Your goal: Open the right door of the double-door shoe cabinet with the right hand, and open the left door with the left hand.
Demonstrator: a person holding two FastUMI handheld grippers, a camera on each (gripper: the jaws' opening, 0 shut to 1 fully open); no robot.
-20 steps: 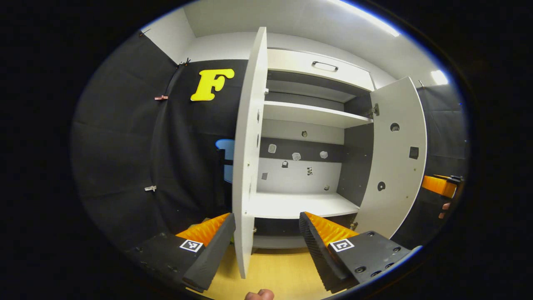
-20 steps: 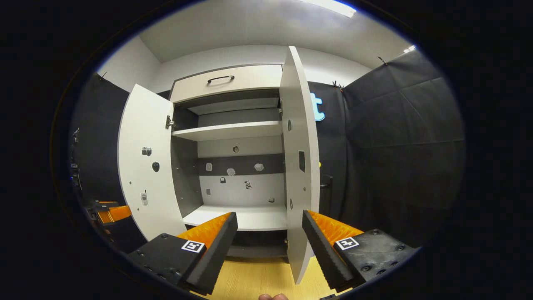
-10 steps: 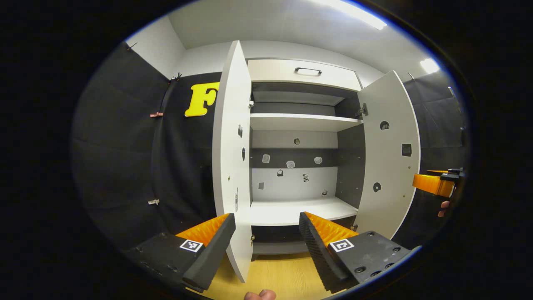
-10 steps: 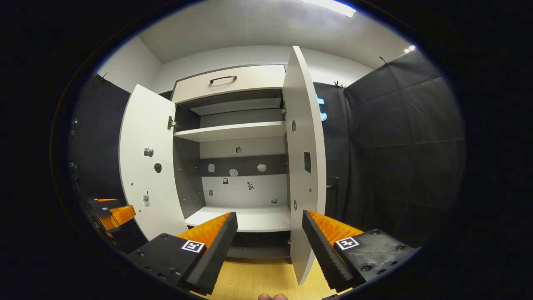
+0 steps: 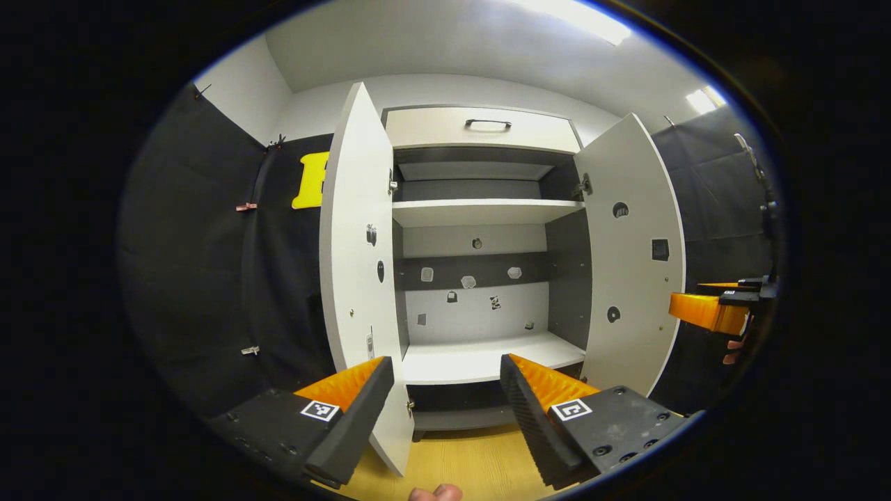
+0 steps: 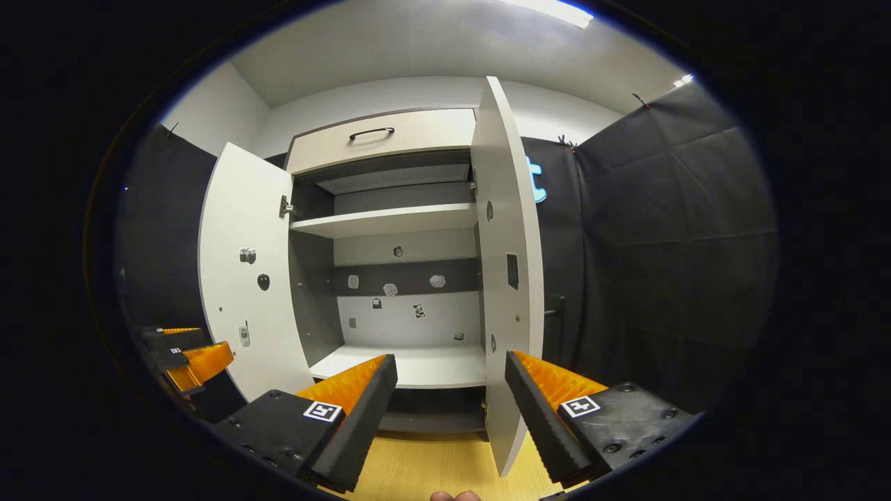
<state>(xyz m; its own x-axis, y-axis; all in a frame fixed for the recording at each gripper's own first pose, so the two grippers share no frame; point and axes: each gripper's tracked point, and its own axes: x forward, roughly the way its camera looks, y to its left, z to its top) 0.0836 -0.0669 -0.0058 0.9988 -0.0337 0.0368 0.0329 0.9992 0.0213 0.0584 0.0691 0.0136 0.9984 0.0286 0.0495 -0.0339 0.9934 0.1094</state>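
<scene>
Wooden floor [image 5: 480, 459] runs under both hand-held grippers, left hand-held gripper [image 5: 445, 407] and right hand-held gripper [image 6: 451, 410], each spread and holding nothing; beyond them the shoe cabinet [image 5: 480, 209] stands with left door [image 5: 355, 278] and right door [image 6: 508, 278] swung open

Double-door shoe cabinet [image 5: 480, 278]: left door [image 5: 358, 278] and right door [image 5: 633, 257] swung outward either side of the interior. Upper shelf [image 5: 484, 211] above lower shelf [image 5: 480, 356]. Handled drawer front [image 5: 480, 129] on top. Wooden floor [image 5: 459, 459] below.
</scene>
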